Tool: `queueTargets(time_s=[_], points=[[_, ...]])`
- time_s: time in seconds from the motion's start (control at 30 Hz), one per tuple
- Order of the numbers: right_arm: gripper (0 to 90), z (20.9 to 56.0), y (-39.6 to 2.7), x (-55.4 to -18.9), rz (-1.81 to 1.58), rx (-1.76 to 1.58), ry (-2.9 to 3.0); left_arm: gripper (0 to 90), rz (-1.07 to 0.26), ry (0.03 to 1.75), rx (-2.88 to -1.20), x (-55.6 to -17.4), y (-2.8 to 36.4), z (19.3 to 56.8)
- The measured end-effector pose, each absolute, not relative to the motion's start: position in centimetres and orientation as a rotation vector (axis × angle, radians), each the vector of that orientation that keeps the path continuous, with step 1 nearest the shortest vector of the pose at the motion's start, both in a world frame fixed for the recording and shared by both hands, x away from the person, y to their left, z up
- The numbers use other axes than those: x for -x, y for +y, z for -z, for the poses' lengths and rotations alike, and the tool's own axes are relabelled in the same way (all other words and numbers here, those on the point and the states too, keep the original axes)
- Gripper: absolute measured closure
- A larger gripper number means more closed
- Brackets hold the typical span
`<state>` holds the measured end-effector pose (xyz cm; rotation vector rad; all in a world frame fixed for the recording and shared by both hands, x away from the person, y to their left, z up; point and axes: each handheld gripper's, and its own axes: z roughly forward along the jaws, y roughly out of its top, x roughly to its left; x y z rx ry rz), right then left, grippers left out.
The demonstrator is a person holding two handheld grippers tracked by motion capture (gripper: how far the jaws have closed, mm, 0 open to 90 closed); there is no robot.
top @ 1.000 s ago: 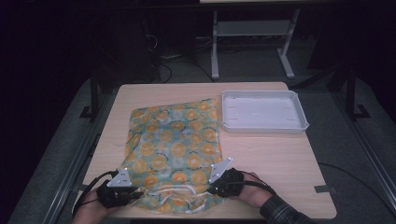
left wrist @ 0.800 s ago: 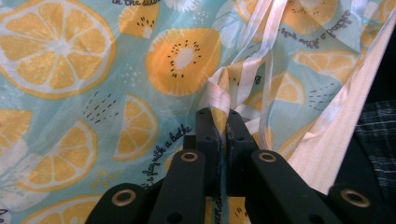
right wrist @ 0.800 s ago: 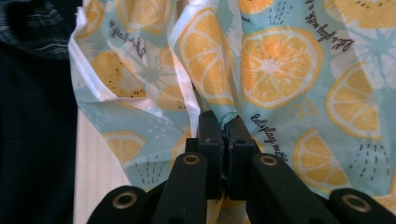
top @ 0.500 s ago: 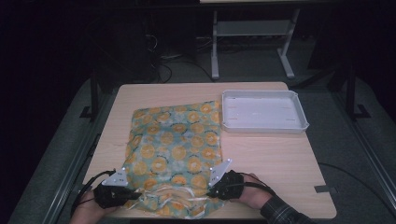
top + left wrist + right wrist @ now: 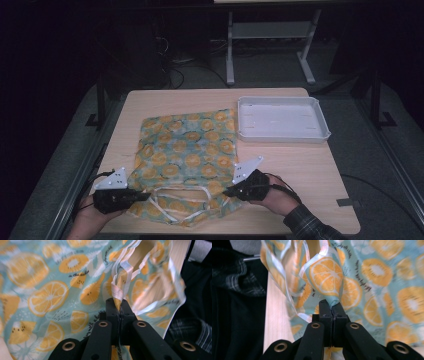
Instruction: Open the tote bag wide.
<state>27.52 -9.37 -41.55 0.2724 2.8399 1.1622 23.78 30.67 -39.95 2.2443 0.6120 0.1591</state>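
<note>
While my left gripper (image 5: 141, 196) pinches the orange-print cloth (image 5: 187, 160) at lower left, my right gripper (image 5: 229, 191) clamped on its bunched edge at lower centre, cloth spread mid-table (image 5: 150, 107), white tray (image 5: 282, 120) at upper right.

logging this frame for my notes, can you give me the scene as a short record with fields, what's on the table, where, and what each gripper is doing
surface: wooden table
cloth: orange-slice print fabric, spread across the table's left and middle, with white straps at its near edge
tray: white tray, empty, far right of the table, just right of the fabric's far corner
left gripper: shut on the fabric at its near left corner
right gripper: shut on the fabric at its near right corner
person: hands at the near edge, plaid sleeve on the right arm
</note>
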Motion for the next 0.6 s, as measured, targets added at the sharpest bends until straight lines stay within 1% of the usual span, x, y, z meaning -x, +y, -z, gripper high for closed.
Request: queueTargets(time_s=[0.27,0.3,0.33,0.37,0.43,0.53,0.6], points=[[88.4,39.5,-9.9,-28.9,-1.229,-0.344,2.753,88.6,-0.22,0.604,-2.18,-25.2,30.6,38.2],[88.4,39.1,-10.0,-29.5,-1.231,-0.358,2.726,88.5,-0.231,0.603,-2.173,-25.6,30.6,38.0],[88.3,39.0,-10.0,-30.0,-1.233,-0.362,2.712,88.6,-0.239,0.61,-2.149,-26.5,30.7,37.9],[88.3,39.0,-10.0,-30.0,-1.233,-0.362,2.712,88.5,-0.239,0.61,-2.149,-26.5,30.7,37.9],[88.3,39.0,-9.8,-31.2,-1.222,-0.416,2.698,88.5,-0.245,0.637,-2.126,-28.0,30.7,38.2],[88.3,39.3,-9.5,-32.0,-1.213,-0.447,2.692,88.4,-0.254,0.66,-2.125,-28.9,30.7,38.5],[88.3,39.8,-9.2,-33.4,-1.197,-0.482,2.68,88.4,-0.269,0.683,-2.125,-29.8,30.6,38.9]])
